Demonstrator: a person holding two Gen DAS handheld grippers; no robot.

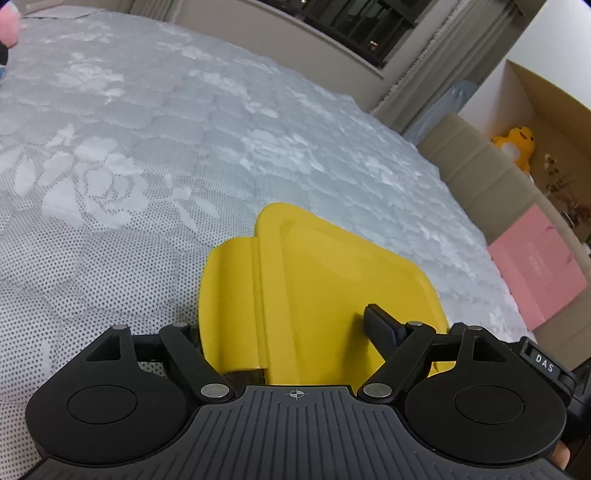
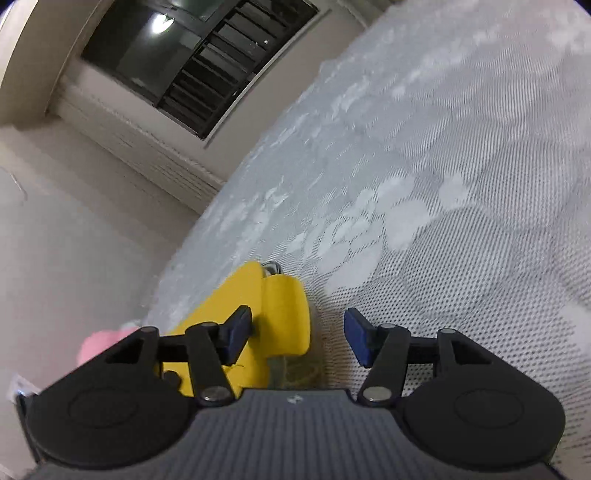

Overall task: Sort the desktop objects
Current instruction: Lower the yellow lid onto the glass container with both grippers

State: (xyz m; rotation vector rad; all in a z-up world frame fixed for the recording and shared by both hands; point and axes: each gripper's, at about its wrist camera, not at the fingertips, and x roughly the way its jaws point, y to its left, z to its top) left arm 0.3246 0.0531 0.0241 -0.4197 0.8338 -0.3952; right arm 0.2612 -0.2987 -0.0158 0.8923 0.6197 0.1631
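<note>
A yellow lidded box (image 1: pixel 332 280) lies on the grey flowered quilt (image 1: pixel 129 166), close in front of both cameras. My left gripper (image 1: pixel 291 321) stands wide across it. The right fingertip (image 1: pixel 380 325) rests over the lid, and the left one is hidden behind the box's yellow clasp flap (image 1: pixel 229 306). In the right wrist view the box (image 2: pixel 236 291) sits at lower centre. My right gripper (image 2: pixel 295 336) is open around its clasp flap (image 2: pixel 286 317). The left pad (image 2: pixel 236 332) is close against the yellow side, and the right pad (image 2: pixel 356 341) stands apart over the quilt (image 2: pixel 461 221).
The bed's edge runs along the right, with an open cardboard box (image 1: pixel 546 96) holding a yellow plush toy (image 1: pixel 517 144) beyond it. A pink box (image 1: pixel 535 269) stands beside the bed. A pink soft object (image 1: pixel 9 22) sits at the far left. A pale wall (image 2: pixel 74 240) lies left of the bed.
</note>
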